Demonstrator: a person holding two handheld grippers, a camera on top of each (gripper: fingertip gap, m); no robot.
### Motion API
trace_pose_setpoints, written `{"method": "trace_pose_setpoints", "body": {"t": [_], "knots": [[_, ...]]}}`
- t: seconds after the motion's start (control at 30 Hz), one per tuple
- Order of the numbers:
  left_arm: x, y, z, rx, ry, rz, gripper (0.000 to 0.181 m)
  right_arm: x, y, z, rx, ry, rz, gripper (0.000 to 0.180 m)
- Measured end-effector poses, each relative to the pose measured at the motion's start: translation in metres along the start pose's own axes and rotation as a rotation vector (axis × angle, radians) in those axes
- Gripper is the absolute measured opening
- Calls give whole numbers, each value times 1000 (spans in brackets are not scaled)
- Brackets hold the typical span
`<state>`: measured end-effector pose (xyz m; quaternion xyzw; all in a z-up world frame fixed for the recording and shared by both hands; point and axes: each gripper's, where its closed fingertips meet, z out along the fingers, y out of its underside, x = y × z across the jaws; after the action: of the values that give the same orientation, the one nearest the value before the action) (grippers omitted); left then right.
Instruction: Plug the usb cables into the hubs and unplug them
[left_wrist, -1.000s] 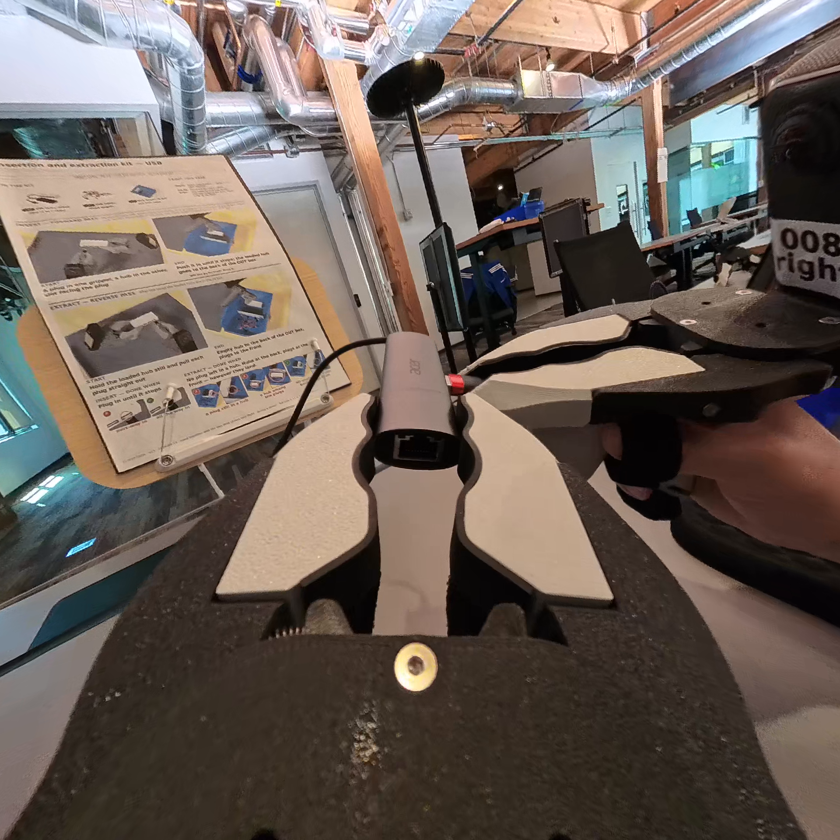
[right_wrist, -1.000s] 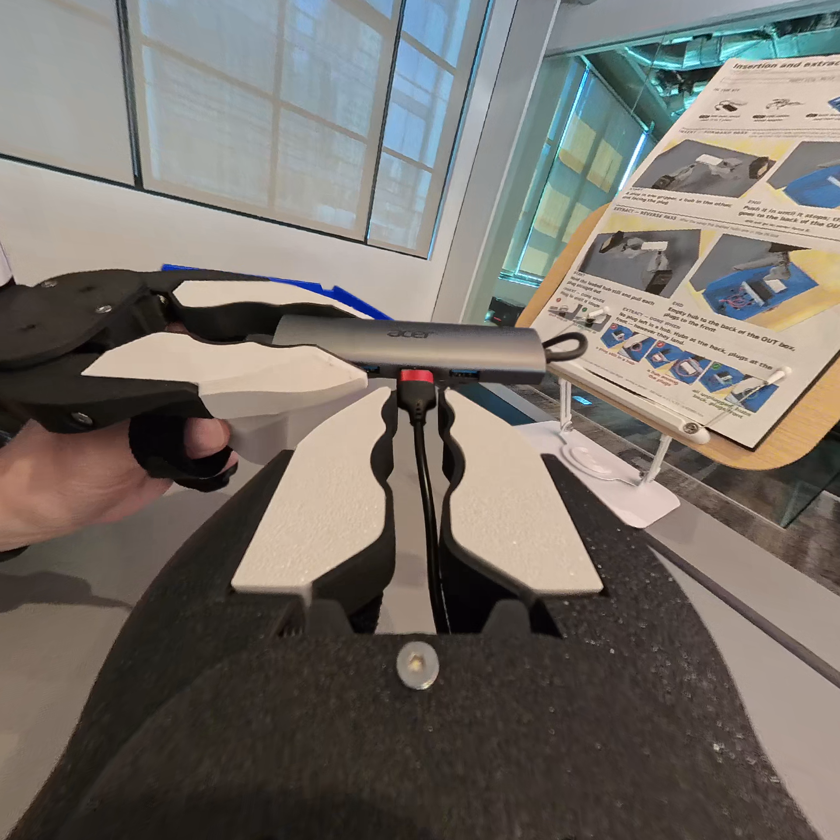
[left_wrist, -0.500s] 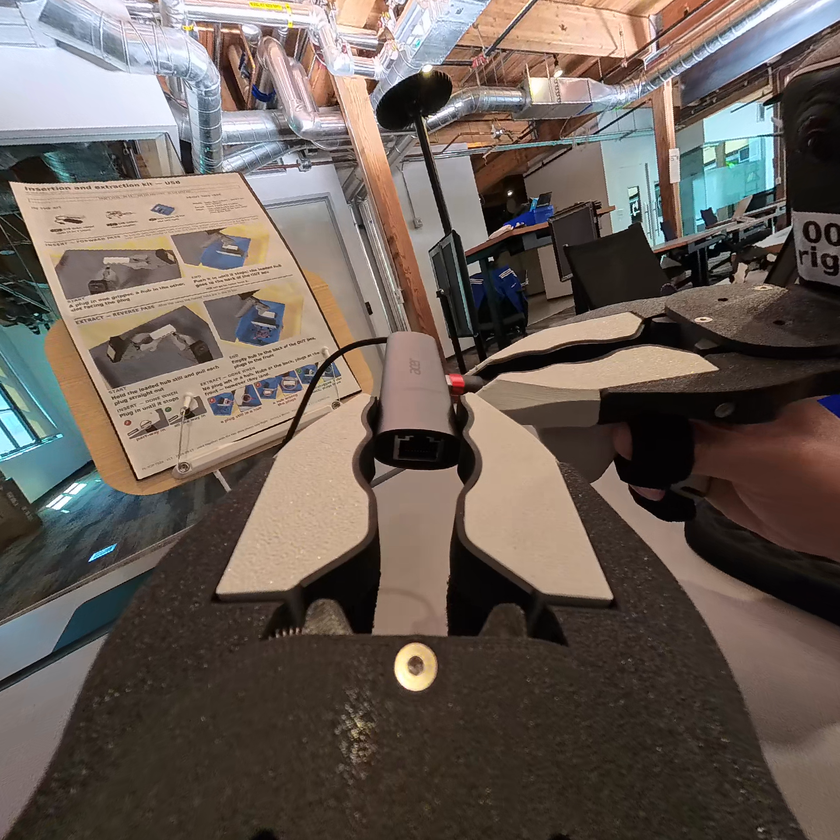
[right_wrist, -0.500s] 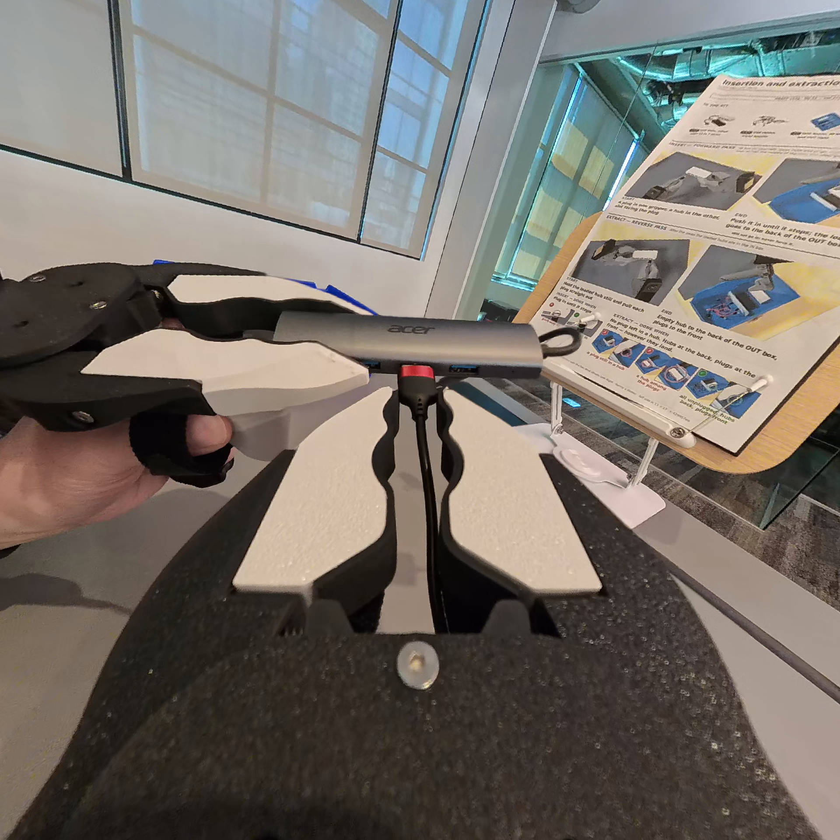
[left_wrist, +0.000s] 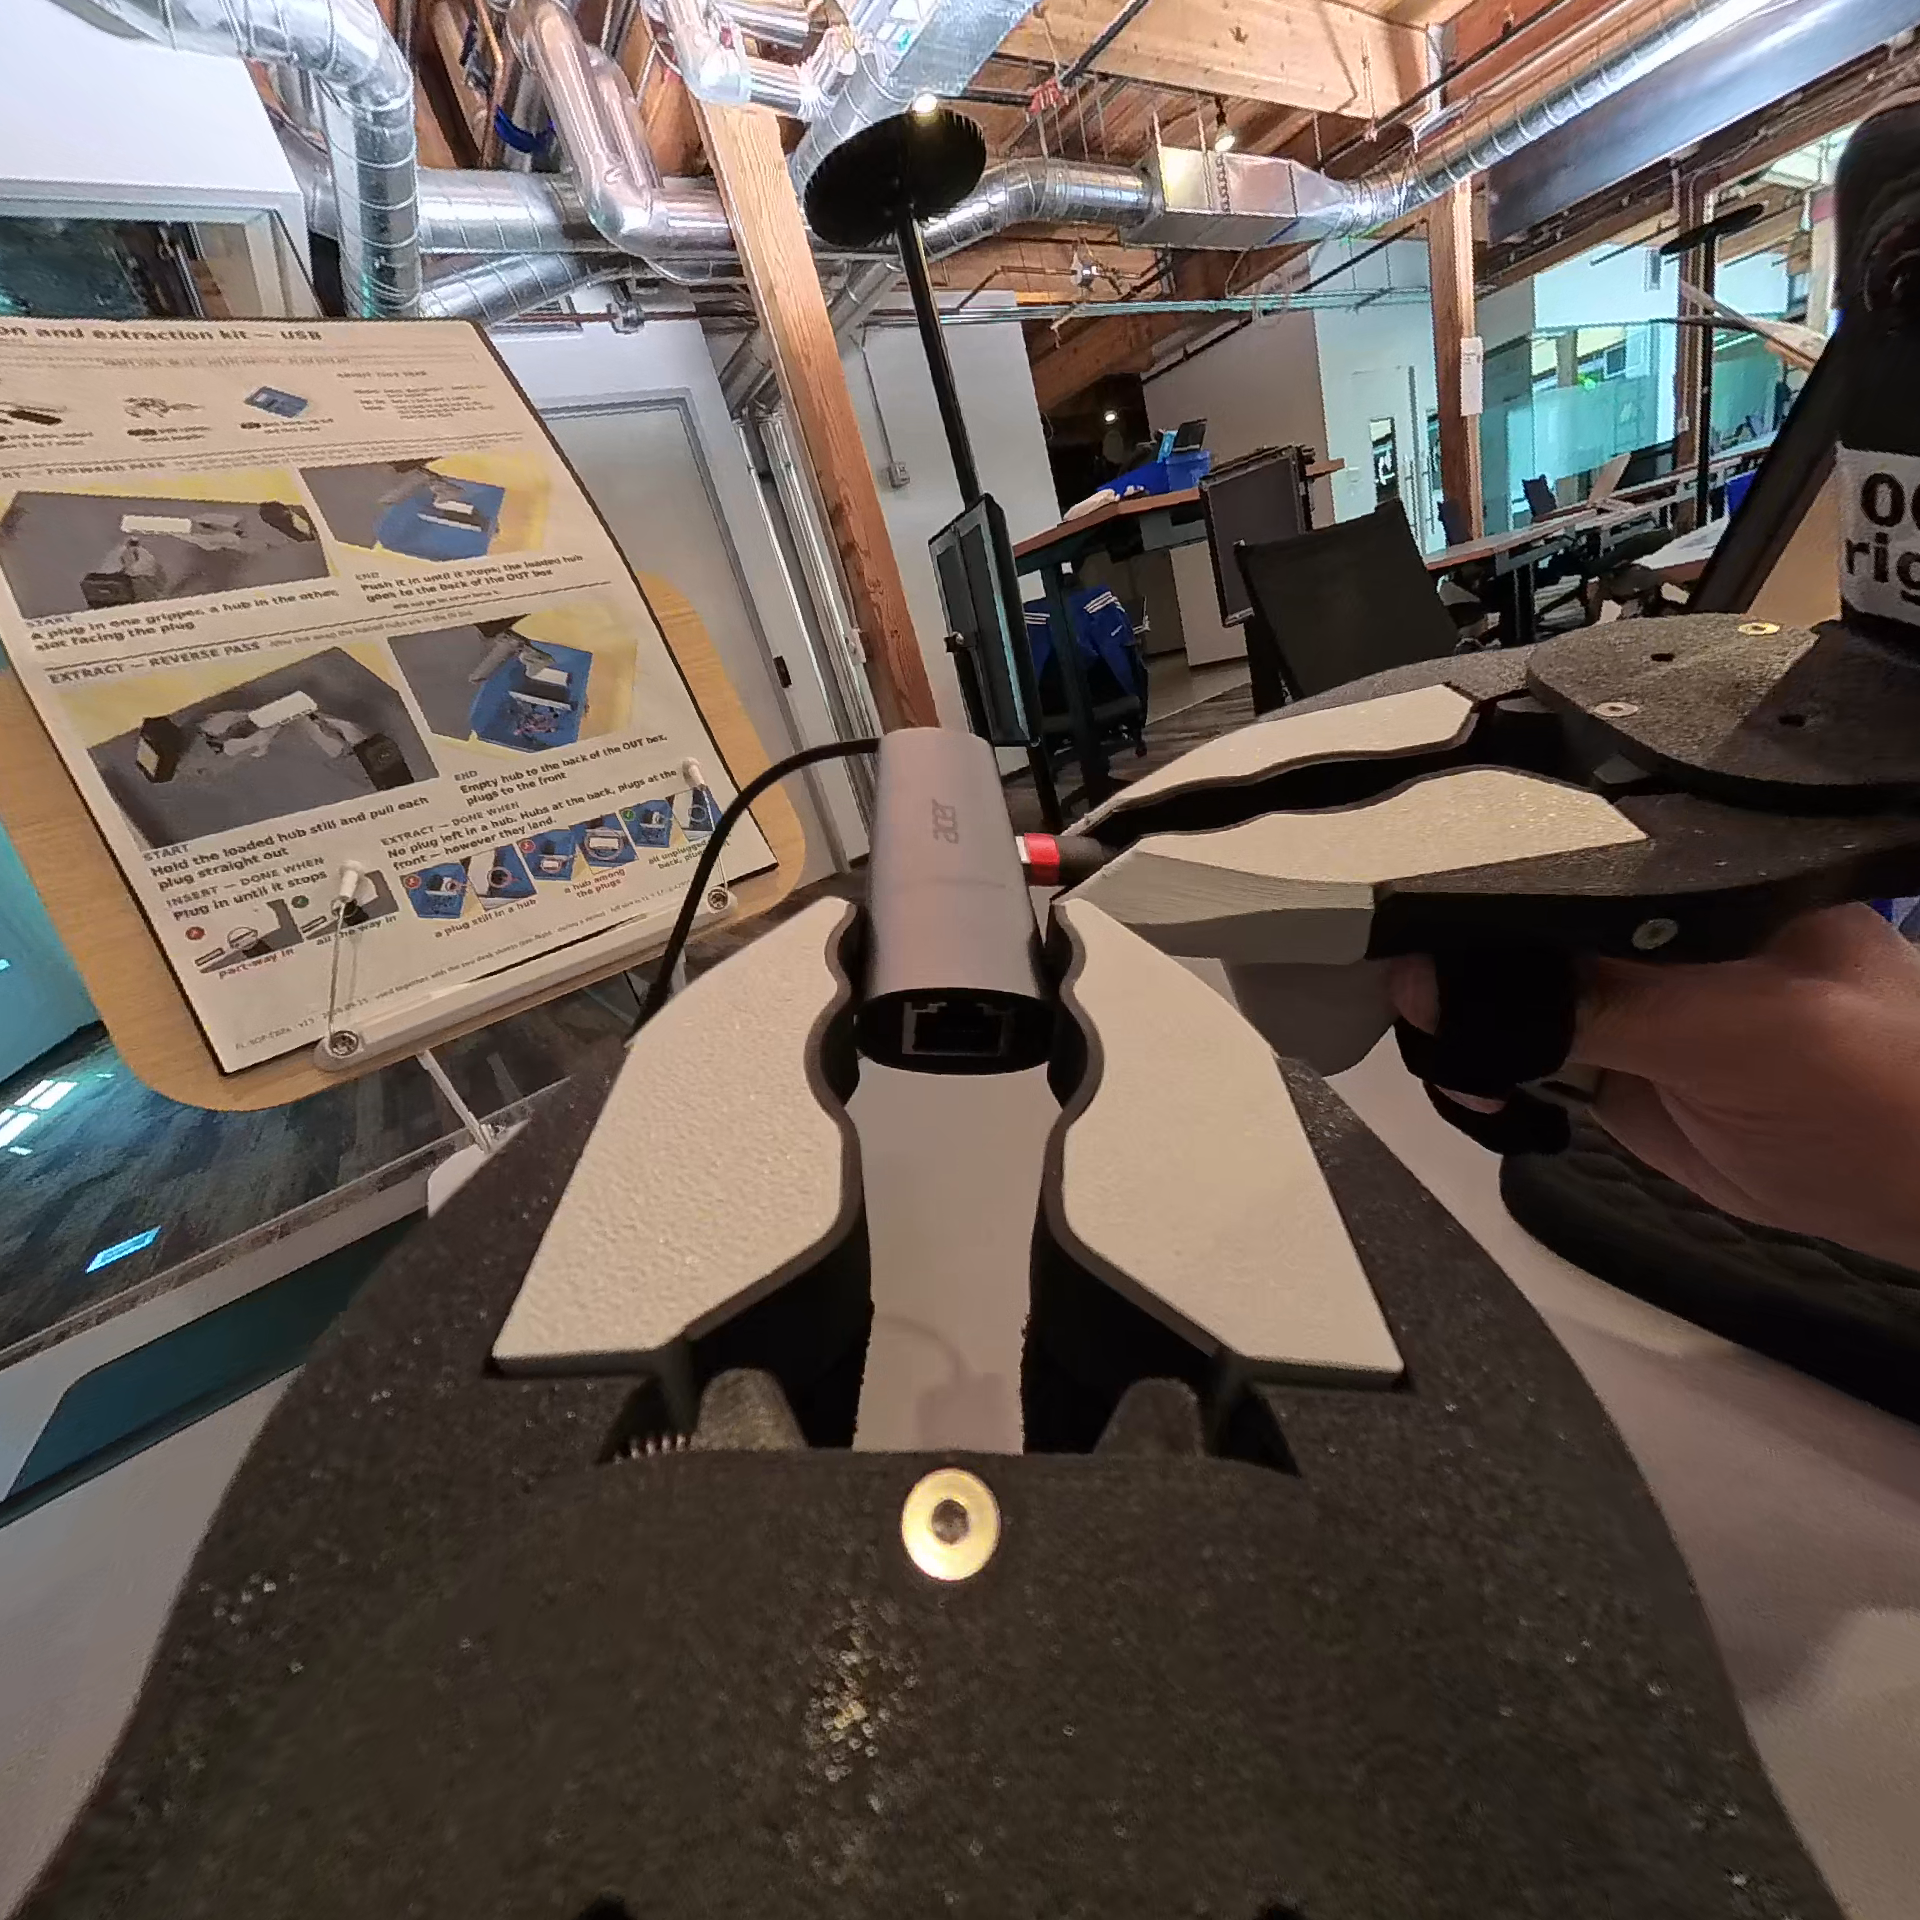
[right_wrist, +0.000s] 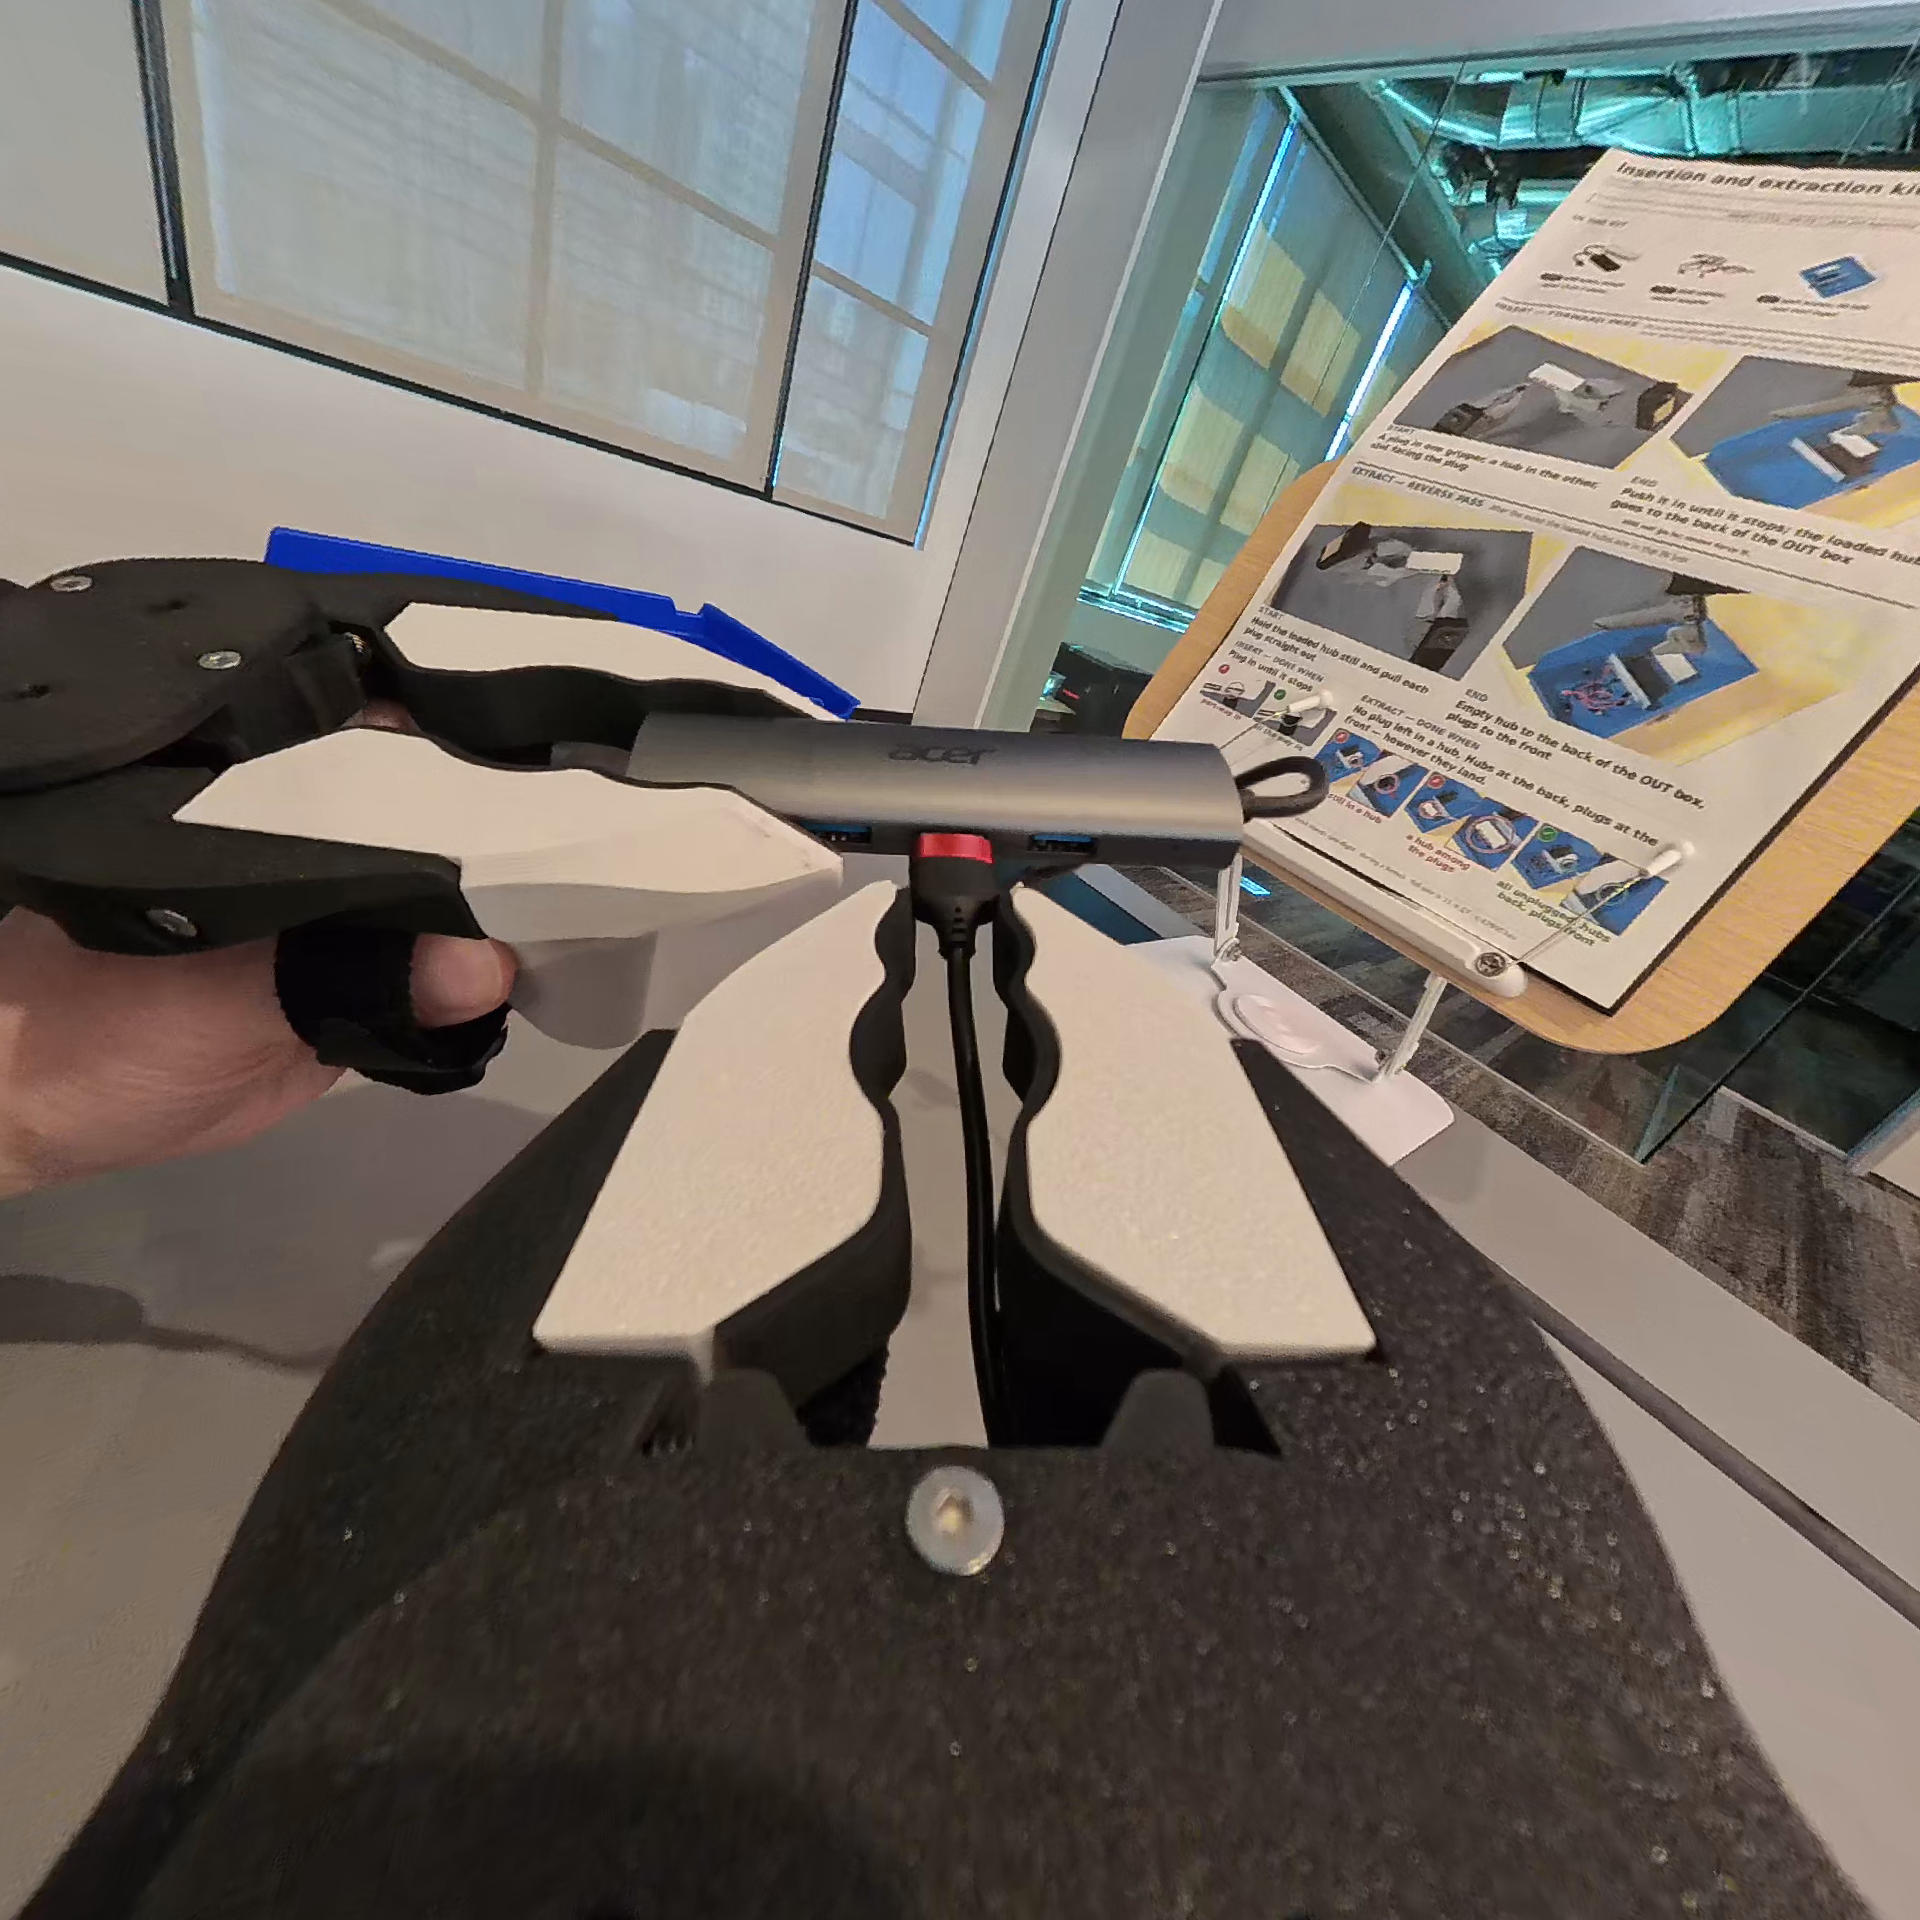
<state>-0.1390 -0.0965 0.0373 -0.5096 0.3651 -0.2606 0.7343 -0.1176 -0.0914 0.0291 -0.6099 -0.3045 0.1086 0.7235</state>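
Observation:
My left gripper (left_wrist: 951, 920) is shut on the near end of a grey USB hub (left_wrist: 951, 883), held above the table and pointing away from me. My right gripper (right_wrist: 951, 904) is shut on the black USB cable's plug (right_wrist: 951, 883) with a red collar. The plug sits in the hub's middle side port (right_wrist: 951, 844); blue ports show on either side. In the left wrist view the right gripper (left_wrist: 1081, 857) comes in from the right, with the red collar (left_wrist: 1039, 854) at the hub's side. In the right wrist view the left gripper (right_wrist: 810, 831) holds the hub (right_wrist: 935, 779) from the left.
An instruction sheet on a wooden stand (left_wrist: 312, 686) is behind the hub, also at the right in the right wrist view (right_wrist: 1610, 623). A blue box edge (right_wrist: 561, 592) lies behind the left gripper. The grey table (right_wrist: 208, 1299) is below. A person's hand (left_wrist: 1714, 1091) holds the right gripper. Less than 4 cm separates the two grippers' tips.
Both grippers keep their grip. The hub and plug have shifted slightly together against the background; the plug still sits in the port.

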Motion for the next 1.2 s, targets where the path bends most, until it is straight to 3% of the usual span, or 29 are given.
{"method": "trace_pose_setpoints", "body": {"t": [0.87, 1.07, 1.2], "knots": [[-6, -1, 0, 9, -41, 43, 33, 0, -3, 2, 43, -31, 68, 15], [-17, -6, -5, 29, -56, 24, 33, 14, -20, -10, 129, -99, 280, 22], [-19, -11, -9, 44, -43, 41, 32, 32, -26, -19, 56, -259, 594, 21]]}}
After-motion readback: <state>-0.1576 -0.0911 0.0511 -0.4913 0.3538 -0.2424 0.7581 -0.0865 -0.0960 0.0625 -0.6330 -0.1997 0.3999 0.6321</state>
